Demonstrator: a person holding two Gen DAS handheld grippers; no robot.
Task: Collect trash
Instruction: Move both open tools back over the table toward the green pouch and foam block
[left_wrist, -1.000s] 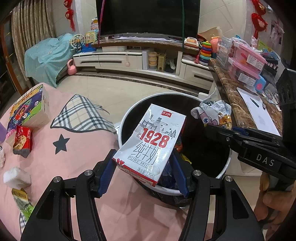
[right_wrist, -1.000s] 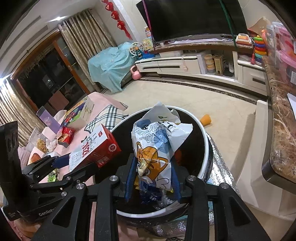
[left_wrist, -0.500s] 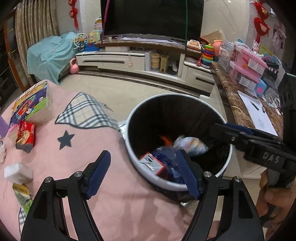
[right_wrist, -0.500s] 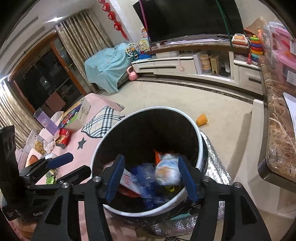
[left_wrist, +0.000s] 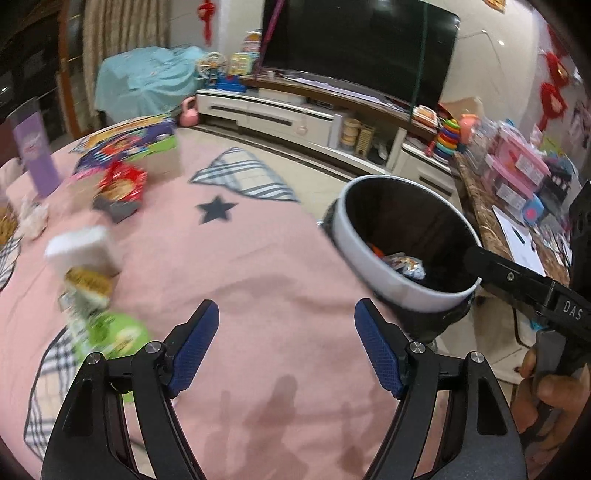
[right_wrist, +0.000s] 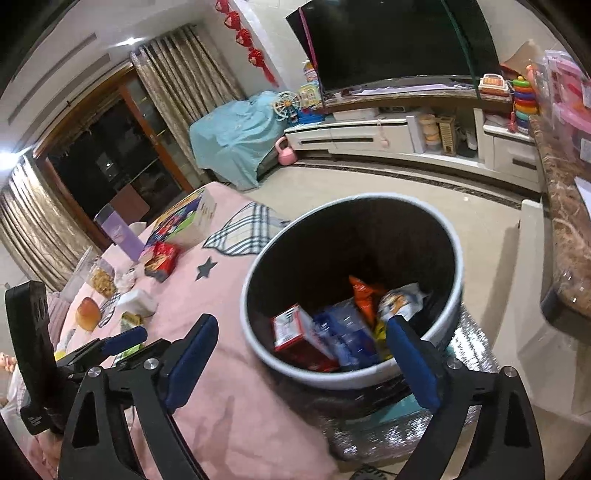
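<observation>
The round white bin (right_wrist: 258, 354) with a black liner stands beside the pink table; it also shows in the left wrist view (left_wrist: 373, 258). Inside lie the red milk carton (right_wrist: 291, 330), a blue wrapper (right_wrist: 343, 332) and the cartoon snack bag (right_wrist: 400, 301). My right gripper (right_wrist: 301, 354) is open and empty over the bin's near rim. My left gripper (left_wrist: 286, 345) is open and empty over the pink tablecloth (left_wrist: 240, 258). On the table lie a green wrapper (left_wrist: 107, 332), a white packet (left_wrist: 79, 249) and a red snack bag (left_wrist: 122, 182).
A colourful box (left_wrist: 129, 142) and a purple box (left_wrist: 35, 151) stand at the table's far left. A marble counter (right_wrist: 565, 229) runs along the right of the bin. A TV cabinet (right_wrist: 388, 136) is across the tiled floor.
Both grippers opened and let the milk carton and the snack bag fall into the bin. My left gripper has swung left over the table. My right gripper has pulled back slightly.
</observation>
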